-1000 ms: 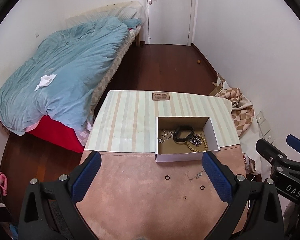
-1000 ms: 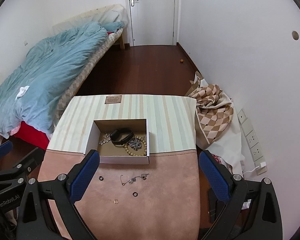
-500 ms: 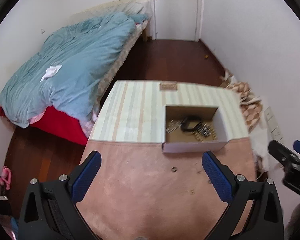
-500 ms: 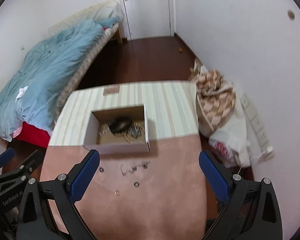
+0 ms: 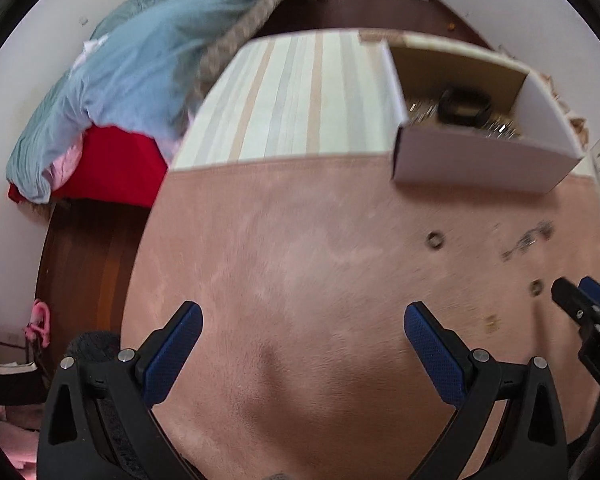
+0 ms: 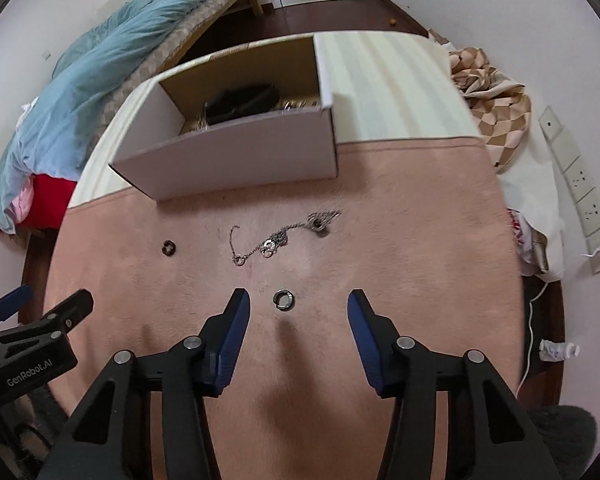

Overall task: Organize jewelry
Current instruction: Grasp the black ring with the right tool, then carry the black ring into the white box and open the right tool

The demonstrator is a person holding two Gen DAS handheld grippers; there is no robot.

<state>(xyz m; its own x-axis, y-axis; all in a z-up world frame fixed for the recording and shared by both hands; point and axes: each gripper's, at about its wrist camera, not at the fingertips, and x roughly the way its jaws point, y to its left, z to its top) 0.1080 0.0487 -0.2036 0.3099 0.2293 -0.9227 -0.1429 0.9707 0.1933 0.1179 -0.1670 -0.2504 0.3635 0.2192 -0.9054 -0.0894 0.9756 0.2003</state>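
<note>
A white cardboard box (image 6: 236, 152) stands on the table and holds a black bracelet (image 6: 242, 100) and chains. On the pink mat (image 6: 400, 240) lie a silver chain necklace (image 6: 276, 236), a dark ring (image 6: 169, 247) and a silver ring (image 6: 285, 299). My right gripper (image 6: 298, 306) is open, low over the mat, with the silver ring between its fingertips. My left gripper (image 5: 302, 320) is open and empty over bare mat (image 5: 300, 260); the box (image 5: 476, 160), a ring (image 5: 435, 239) and the blurred necklace (image 5: 526, 242) lie to its right.
A striped cloth (image 5: 296, 96) covers the table's far half. A bed with a blue duvet (image 5: 140, 64) stands to the left. A checked cloth heap (image 6: 496, 100) and wall sockets (image 6: 572, 172) are on the right. The right gripper shows in the left wrist view (image 5: 580, 312).
Both grippers have dropped from high above the table to just over the pink mat. The right gripper's jaws have narrowed and now straddle the silver ring.
</note>
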